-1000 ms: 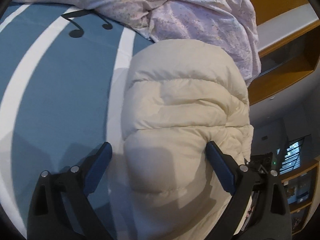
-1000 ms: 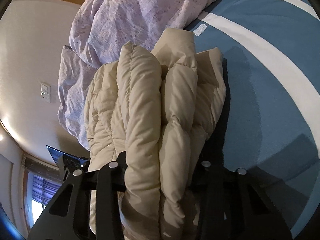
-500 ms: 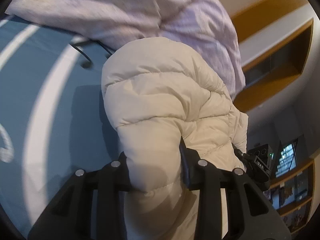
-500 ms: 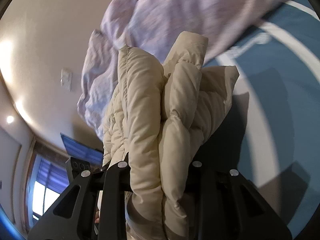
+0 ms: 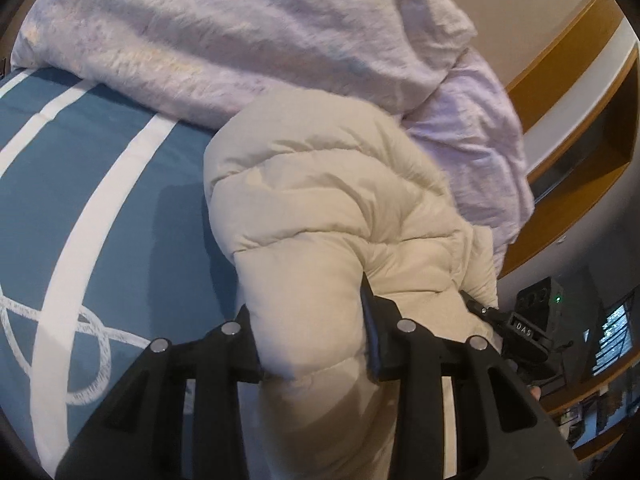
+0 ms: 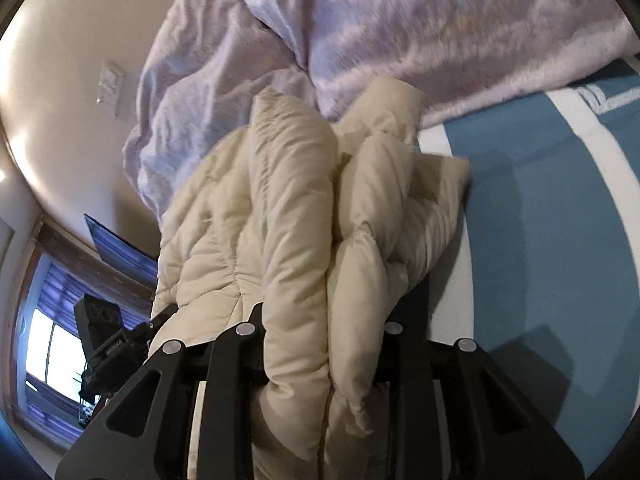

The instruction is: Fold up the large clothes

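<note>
A cream puffy down jacket (image 5: 320, 208) is bunched into a thick folded bundle and held up off the blue bed cover (image 5: 120, 216). My left gripper (image 5: 308, 340) is shut on one end of the bundle. In the right wrist view the same jacket (image 6: 288, 220) shows as several stacked padded layers, and my right gripper (image 6: 324, 344) is shut on them. Each gripper shows at the edge of the other's view, on the far side of the jacket.
A crumpled lilac duvet (image 5: 248, 28) lies heaped just beyond the jacket, also in the right wrist view (image 6: 420, 28). The blue cover has white stripes (image 5: 76, 232). Wooden shelving (image 5: 580, 120) stands to the right, a window (image 6: 48, 344) to the left.
My left gripper has closed on the jacket, having been open around it. Both grippers have lifted the bundle and carried it toward the lilac duvet.
</note>
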`<state>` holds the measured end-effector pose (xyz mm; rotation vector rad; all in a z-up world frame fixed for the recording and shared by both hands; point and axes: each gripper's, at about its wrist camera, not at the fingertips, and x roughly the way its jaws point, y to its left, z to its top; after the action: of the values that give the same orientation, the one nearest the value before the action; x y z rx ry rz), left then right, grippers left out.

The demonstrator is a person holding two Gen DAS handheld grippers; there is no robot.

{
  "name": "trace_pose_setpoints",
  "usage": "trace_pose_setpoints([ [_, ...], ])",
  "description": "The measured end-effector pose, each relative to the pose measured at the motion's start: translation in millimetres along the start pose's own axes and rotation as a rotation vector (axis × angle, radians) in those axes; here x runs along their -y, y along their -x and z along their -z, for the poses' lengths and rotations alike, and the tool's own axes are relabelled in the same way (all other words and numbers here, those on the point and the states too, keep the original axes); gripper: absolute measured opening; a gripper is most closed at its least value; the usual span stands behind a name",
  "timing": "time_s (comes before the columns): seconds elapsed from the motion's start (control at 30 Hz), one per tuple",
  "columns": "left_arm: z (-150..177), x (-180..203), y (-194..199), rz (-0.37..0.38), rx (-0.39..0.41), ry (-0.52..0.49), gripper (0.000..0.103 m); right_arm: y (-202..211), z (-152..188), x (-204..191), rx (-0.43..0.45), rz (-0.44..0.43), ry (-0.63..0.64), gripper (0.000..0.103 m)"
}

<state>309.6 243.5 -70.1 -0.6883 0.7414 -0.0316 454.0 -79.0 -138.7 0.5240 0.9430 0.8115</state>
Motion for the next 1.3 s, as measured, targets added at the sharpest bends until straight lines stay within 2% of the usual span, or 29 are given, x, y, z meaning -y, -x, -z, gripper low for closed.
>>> trace_pose_setpoints([
  [0.1,3,2,-7,-0.046,0.006,-0.053,0.041,-2,1,4,-0.005,0.033,0.002,0.029],
  [0.2,7,12,-10,-0.121,0.014,-0.125,0.047,-1,0,1,-0.012,0.089,0.015,0.037],
  [0.23,8,16,-9,-0.148,0.018,-0.144,0.050,2,1,-2,-0.011,0.119,0.028,0.043],
  [0.27,8,19,-7,-0.172,0.023,-0.160,0.050,5,1,-7,-0.005,0.161,0.048,0.054],
  [0.33,8,24,1,-0.203,0.042,-0.183,0.053,14,-1,-20,0.031,0.268,0.111,0.065],
  [0.47,1,33,20,-0.302,0.125,-0.235,0.059,45,-5,-56,0.148,0.397,0.251,0.066],
  [0.53,-5,42,26,-0.358,0.175,-0.272,0.064,51,-11,-72,0.190,0.428,0.284,0.066],
  [0.63,-16,58,27,-0.395,0.216,-0.313,0.070,38,-15,-95,0.172,0.429,0.338,0.066],
  [0.8,-25,88,9,-0.429,0.214,-0.371,0.072,-1,-16,-118,0.165,0.495,0.449,0.066],
  [0.87,-26,96,-1,-0.442,0.209,-0.393,0.074,-12,-18,-119,0.162,0.506,0.446,0.066],
  [1.0,-24,95,-31,-0.495,0.165,-0.419,0.075,-42,-16,-98,0.116,0.599,0.439,0.065],
  [1.3,-18,75,-55,-0.467,0.145,-0.408,0.082,-52,-12,-75,0.121,0.578,0.403,0.065],
])
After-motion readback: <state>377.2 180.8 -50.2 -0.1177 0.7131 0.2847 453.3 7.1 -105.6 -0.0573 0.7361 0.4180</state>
